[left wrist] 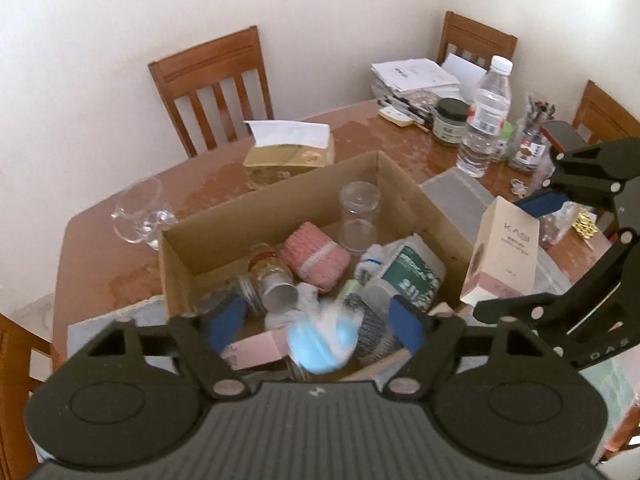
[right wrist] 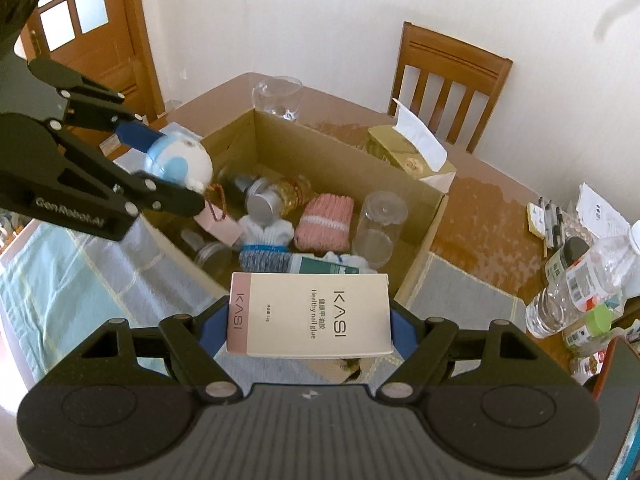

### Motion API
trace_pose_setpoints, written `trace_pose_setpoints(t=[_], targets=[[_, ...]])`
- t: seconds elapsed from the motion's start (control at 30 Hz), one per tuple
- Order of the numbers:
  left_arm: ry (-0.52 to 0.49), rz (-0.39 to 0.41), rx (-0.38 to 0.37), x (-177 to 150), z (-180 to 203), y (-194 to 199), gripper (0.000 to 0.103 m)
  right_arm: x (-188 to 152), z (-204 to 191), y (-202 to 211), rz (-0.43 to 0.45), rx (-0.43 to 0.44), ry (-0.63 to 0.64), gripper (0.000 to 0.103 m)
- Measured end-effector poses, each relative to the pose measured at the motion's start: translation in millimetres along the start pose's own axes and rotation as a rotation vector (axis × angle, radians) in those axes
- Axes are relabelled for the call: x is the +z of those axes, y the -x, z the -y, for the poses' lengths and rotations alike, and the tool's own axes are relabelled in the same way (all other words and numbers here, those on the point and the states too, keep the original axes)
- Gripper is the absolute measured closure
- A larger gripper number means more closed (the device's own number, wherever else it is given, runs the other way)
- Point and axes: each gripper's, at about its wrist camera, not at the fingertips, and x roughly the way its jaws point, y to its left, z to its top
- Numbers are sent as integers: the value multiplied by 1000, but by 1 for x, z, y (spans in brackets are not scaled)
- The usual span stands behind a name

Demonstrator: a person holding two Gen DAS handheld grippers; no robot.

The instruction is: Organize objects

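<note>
Right gripper (right wrist: pixel 310 326): clamped on KASI box (right wrist: pixel 308 314), near edge of cardboard box (right wrist: pixel 424 236).
Left gripper (left wrist: pixel 314 322): jaws apart; blue-white toy (left wrist: pixel 322 340) between, grip uncertain, above box contents.

place: home dining room | signs: wooden table (left wrist: pixel 360 128), dining chairs (left wrist: pixel 212 84), panelled door (right wrist: pixel 92 28), tissue box (left wrist: pixel 288 152)

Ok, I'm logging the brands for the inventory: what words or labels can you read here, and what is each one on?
"KASI": front and side of the pink-and-cream box held in the right gripper.
"Healthy nail glue": same box, under the brand.
"GenRobot.AI": side of the left gripper.
Too small or blurred: the Chinese lines on the box, the green packet in the cardboard box, the water bottle label, the papers.
</note>
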Motion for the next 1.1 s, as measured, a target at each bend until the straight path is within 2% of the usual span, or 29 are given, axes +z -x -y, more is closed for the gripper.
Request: trace_pose_setpoints(t=[0.17, 0.3, 0.57, 0.7, 0.73, 0.8, 0.97, 1.1], targets=[[7, -5, -3, -5, -2, -2, 18, 9, -1, -5, 2, -2, 10, 20], [17, 23, 14, -15, -4, 3, 7, 13, -1, -8, 3, -3, 11, 20], [119, 43, 43, -42, -22, 10, 4, 39, -4, -25, 8, -10, 22, 20], [150, 43, 86, -51, -31, 12, 3, 61, -2, -42, 26, -19, -12, 20], [154, 44, 96, -53, -32, 12, 3, 66, -1, -46, 35, -27, -23, 17], [164, 58, 118, -56, -35, 16, 2, 76, 3, -57, 21, -63, -72, 1], [219, 64, 142, -59, -45, 19, 1, 75, 7, -59, 4, -53, -175, 0], [261, 27, 184, -59, -49, 17, 1, 62, 1, -57, -67, -109, -213, 0]])
